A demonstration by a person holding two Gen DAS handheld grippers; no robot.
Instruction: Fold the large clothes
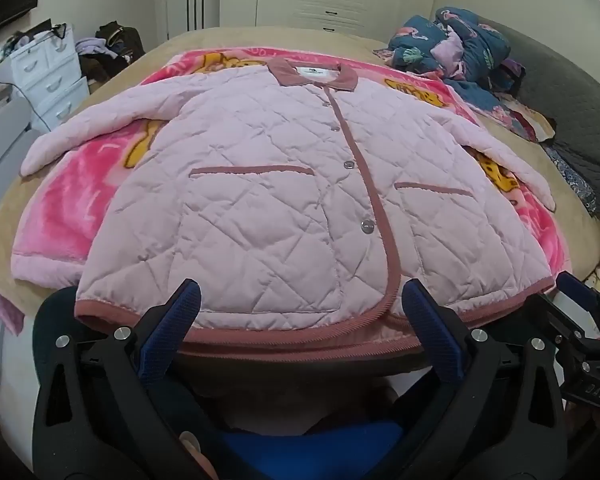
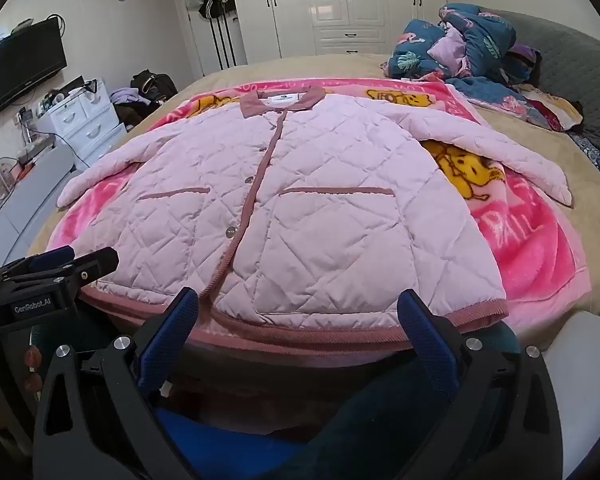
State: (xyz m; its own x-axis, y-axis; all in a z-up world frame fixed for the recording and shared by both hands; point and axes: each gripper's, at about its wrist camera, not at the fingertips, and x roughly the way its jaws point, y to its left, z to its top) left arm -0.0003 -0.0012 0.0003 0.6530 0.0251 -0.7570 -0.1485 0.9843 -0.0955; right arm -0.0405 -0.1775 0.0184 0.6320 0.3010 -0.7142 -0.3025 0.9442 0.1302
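A pale pink quilted jacket (image 1: pixel 284 184) (image 2: pixel 300 208) with dusty-rose trim lies flat and buttoned on a pink cartoon blanket (image 1: pixel 60 216) (image 2: pixel 540 248), collar far, hem near, both sleeves spread out. My left gripper (image 1: pixel 300 300) hovers open just before the hem, its blue-padded fingers (image 1: pixel 188 304) wide apart and nothing between them. My right gripper (image 2: pixel 298 304) is also open near the hem, right of the button placket, holding nothing. In the left wrist view the right gripper (image 1: pixel 580 320) shows at the right edge; in the right wrist view the left gripper (image 2: pixel 56 268) shows at the left.
The blanket lies on a tan bed (image 1: pixel 236 36) (image 2: pixel 540 148). A heap of blue patterned bedding (image 1: pixel 456 44) (image 2: pixel 472 44) sits at the far right by a grey headboard (image 2: pixel 580 76). White drawers (image 1: pixel 52 76) (image 2: pixel 88 120), a wall TV (image 2: pixel 20 72) and wardrobes (image 2: pixel 340 0) stand beyond.
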